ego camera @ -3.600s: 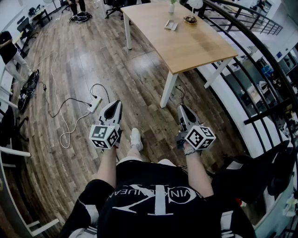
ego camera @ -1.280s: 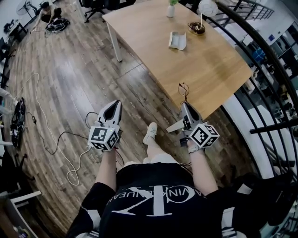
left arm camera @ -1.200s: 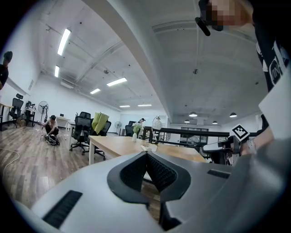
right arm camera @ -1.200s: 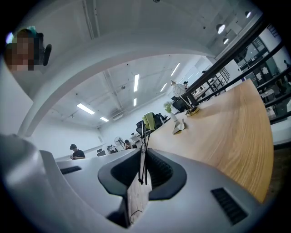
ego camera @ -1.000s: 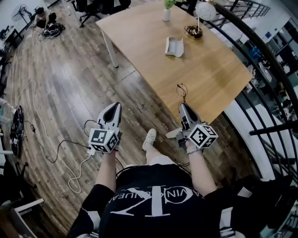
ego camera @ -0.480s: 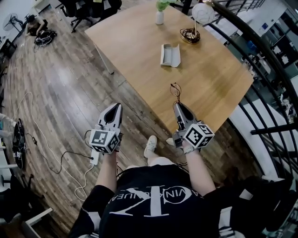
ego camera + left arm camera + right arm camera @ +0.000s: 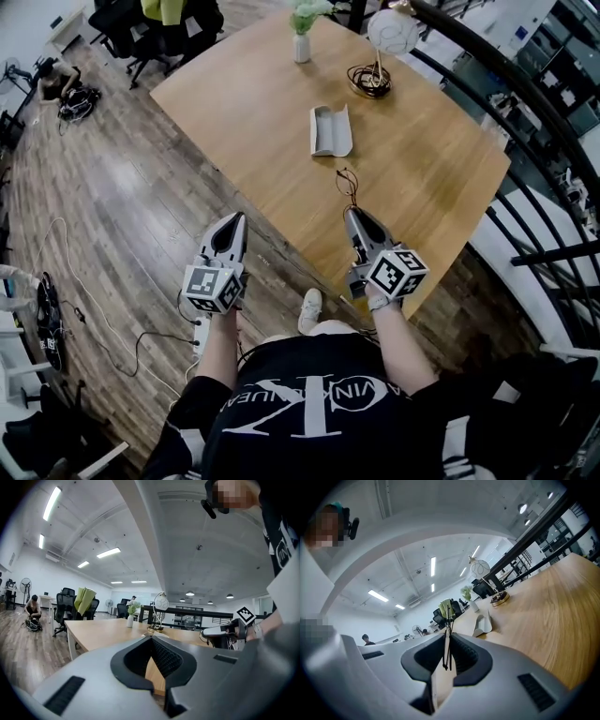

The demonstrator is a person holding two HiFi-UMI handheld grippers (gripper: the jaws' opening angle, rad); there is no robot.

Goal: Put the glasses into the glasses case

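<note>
Since the case (image 7: 330, 131) lay open mid-tabletop (image 7: 234, 103), mouth up and ready to receive:
- Glasses (image 7: 349, 181): thin-framed, clamped between the right gripper (image 7: 356, 217) fingers, held out over the near edge, pointing at the case.
- Left gripper (image 7: 233, 223): fingers together, empty, off the tabletop's near-left edge, probably spare for steadying the case.

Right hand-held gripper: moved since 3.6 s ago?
Yes. The right hand-held gripper, then over the floor short of the table, now reaches over its near edge toward the glasses case.
</note>
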